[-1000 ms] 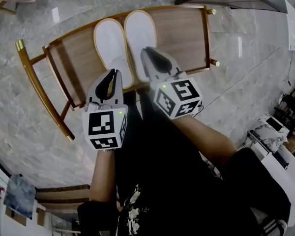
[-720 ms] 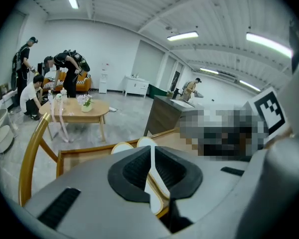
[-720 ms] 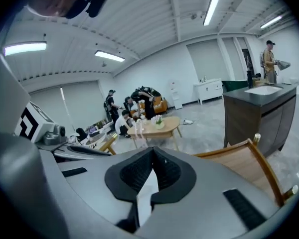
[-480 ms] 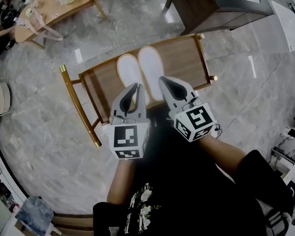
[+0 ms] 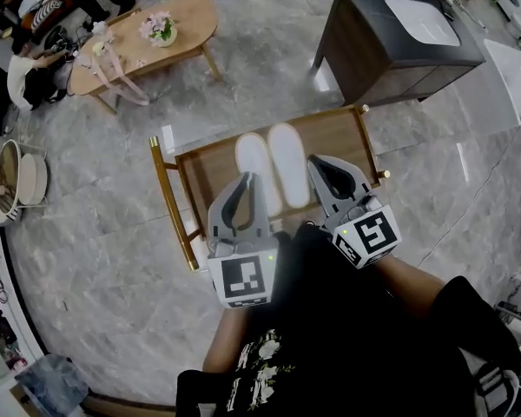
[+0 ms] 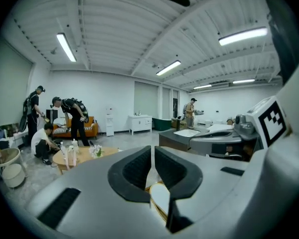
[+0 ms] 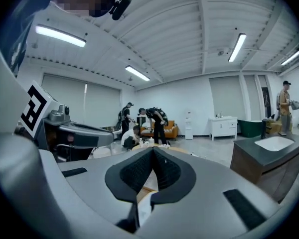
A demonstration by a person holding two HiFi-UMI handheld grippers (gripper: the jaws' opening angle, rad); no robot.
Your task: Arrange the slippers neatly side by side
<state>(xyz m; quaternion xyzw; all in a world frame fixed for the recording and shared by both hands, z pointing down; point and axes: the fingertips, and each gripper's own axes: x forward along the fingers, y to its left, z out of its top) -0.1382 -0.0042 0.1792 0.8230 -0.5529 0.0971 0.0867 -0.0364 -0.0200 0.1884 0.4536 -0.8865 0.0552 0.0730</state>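
Note:
Two white slippers, one (image 5: 254, 167) on the left and one (image 5: 288, 158) on the right, lie side by side and parallel on a low wooden bench (image 5: 343, 142) with brass-coloured legs. My left gripper (image 5: 246, 179) hovers over the bench's near edge, just before the left slipper, shut and empty. My right gripper (image 5: 316, 161) hangs beside the right slipper's heel, also shut on nothing. In the left gripper view the pads (image 6: 139, 166) almost meet, with a slipper edge (image 6: 159, 201) below. The right gripper view shows closed jaws (image 7: 152, 153) and a sliver of slipper (image 7: 143, 209).
A dark cabinet (image 5: 365, 46) with a white basin top stands behind the bench at the right. An oval wooden coffee table (image 5: 143, 46) with flowers is at the back left, with people beside it. Round baskets (image 5: 17, 181) sit at the far left on the marble floor.
Both grippers have lifted back from the slippers towards the person, and the head view has risen to show more of the room. The right jaws have closed. The slippers stay put.

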